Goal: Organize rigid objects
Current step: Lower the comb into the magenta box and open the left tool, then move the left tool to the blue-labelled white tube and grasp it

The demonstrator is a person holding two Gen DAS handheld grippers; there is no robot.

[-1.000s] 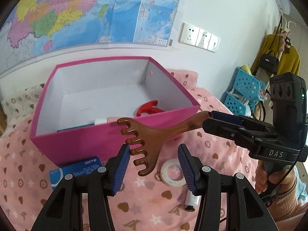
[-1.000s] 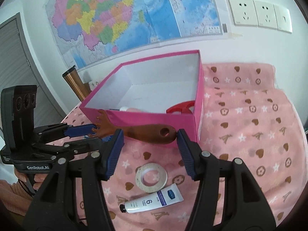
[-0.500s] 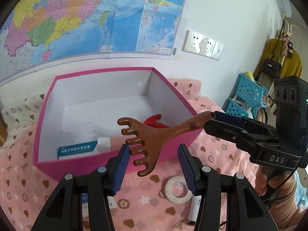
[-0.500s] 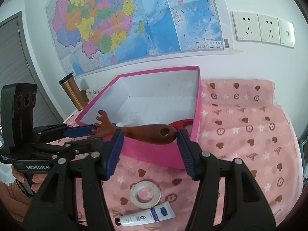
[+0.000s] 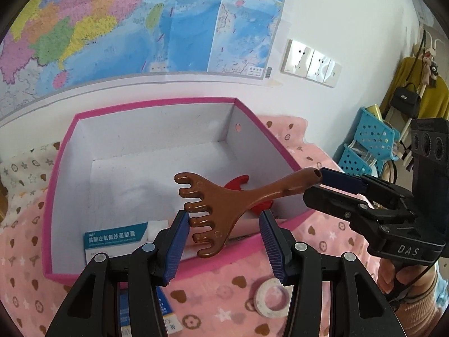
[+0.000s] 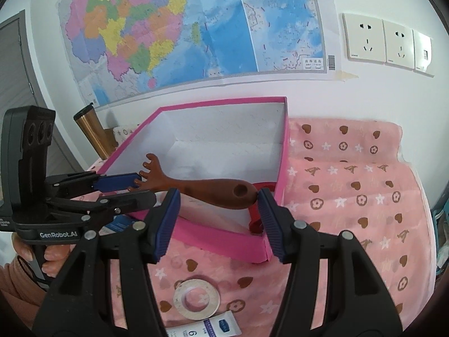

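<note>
Left wrist view: left gripper [image 5: 223, 233] clamped across the scratcher's [image 5: 224, 199] claw head, right gripper [image 5: 318, 188] pinching the handle tip. Held level over the box's [image 5: 67, 168] near wall, likely for lowering inside beside the red piece [image 5: 238, 181] and carton [image 5: 112, 240].

Right wrist view: right gripper [image 6: 219, 210] closed on the handle; left gripper [image 6: 134, 188] at the claws. Tape ring [image 6: 196, 299] and tube [image 6: 204, 327] outside, near side, unsorted.

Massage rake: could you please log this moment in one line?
massage rake | left gripper, right gripper shut on it | over pink box
</note>
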